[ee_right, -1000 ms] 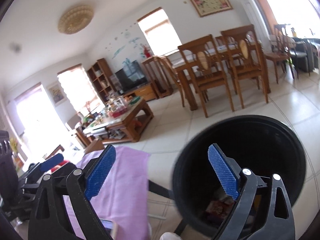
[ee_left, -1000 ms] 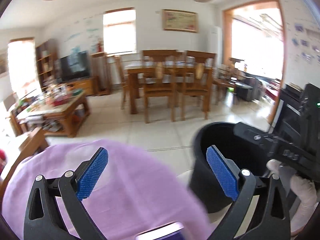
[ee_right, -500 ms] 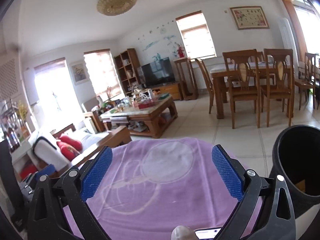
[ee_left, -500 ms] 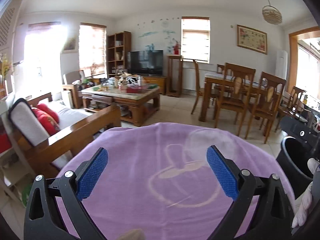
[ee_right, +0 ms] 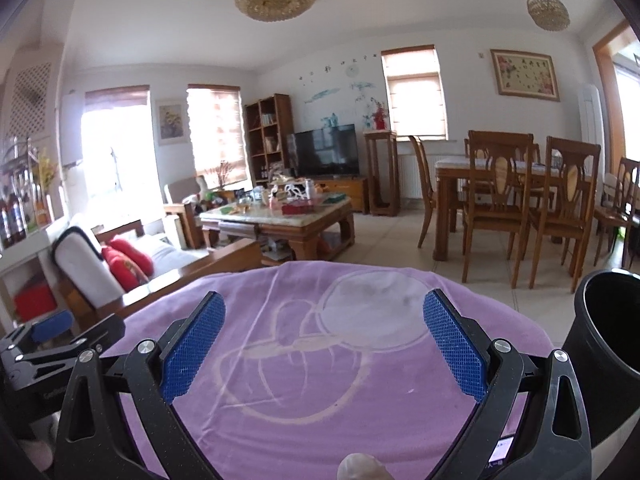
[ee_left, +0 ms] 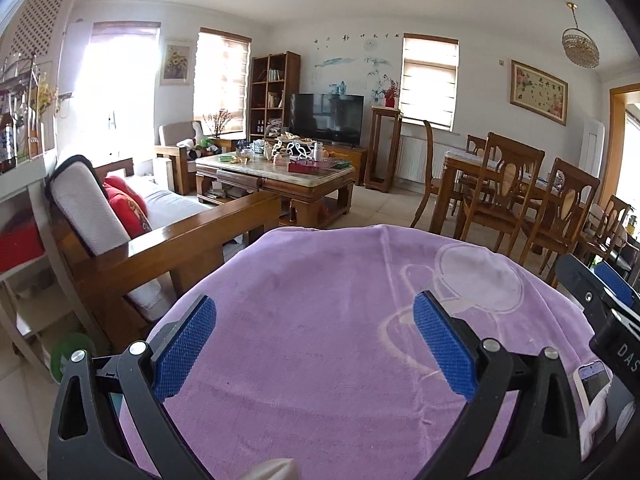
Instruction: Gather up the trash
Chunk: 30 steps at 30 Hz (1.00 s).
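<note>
The round black plastic trash bin stands on the pale tiled floor at my right, just beside the edge of the surface; only my right view shows it, and its inside is too dark to read.

My right gripper hangs above the surface, its 2 blue-padded fingers spread wide and grasping nothing. My left gripper hangs over the same surface, its 2 blue-padded fingers likewise released and bare. Each gripper shows at the edge of the other's view.

The surface is covered by a purple cloth with a pale outlined drawing. A white-edged phone lies on the cloth near its right edge. A small pale rounded thing sits at the bottom of my right view; I cannot tell what it is.

Beyond the cloth stand a wooden-framed sofa with red cushions, a cluttered wooden coffee table, a dark television, and a wooden dining table with chairs.
</note>
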{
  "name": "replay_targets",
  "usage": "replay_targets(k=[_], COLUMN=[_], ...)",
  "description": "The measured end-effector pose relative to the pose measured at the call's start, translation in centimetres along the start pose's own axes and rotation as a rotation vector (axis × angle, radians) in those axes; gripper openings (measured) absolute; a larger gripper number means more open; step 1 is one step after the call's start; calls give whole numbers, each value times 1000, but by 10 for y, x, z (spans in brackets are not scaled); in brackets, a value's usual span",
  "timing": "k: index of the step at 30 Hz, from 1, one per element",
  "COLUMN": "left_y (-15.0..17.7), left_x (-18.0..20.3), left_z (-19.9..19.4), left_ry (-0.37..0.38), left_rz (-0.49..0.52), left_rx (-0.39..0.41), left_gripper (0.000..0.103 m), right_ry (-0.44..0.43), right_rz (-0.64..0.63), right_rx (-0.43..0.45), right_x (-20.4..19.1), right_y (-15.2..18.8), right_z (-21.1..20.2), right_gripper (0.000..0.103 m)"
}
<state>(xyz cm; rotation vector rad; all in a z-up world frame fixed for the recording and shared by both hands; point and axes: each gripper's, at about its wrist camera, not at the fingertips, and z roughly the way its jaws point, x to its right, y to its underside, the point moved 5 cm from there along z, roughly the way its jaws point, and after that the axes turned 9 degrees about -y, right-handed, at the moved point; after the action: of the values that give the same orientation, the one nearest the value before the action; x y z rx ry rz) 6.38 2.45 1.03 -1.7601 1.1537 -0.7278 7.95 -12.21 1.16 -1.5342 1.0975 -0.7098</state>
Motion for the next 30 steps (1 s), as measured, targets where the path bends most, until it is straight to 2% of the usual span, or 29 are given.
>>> replay_targets(k=[6,15,23,30], left_y=[2,1,0,0], left_x=[-6,-4,-3,-8], left_z=[-9,-20,-19,-19], left_ry=[-29,-62,-65,-53], left_rz=[3,25,49,24], left_rx=[16,79,111,120], left_gripper=[98,98,98,98], right_ry=[4,-5,-5,-16], right_rz=[-47,-22,-37,-31], right_rx=[51,23,47,54], right_x=[-4,0,-2,-3], right_y=[1,4,2,3], right_z=[-16,-13,-18,-20], right_gripper=[98,98,98,98])
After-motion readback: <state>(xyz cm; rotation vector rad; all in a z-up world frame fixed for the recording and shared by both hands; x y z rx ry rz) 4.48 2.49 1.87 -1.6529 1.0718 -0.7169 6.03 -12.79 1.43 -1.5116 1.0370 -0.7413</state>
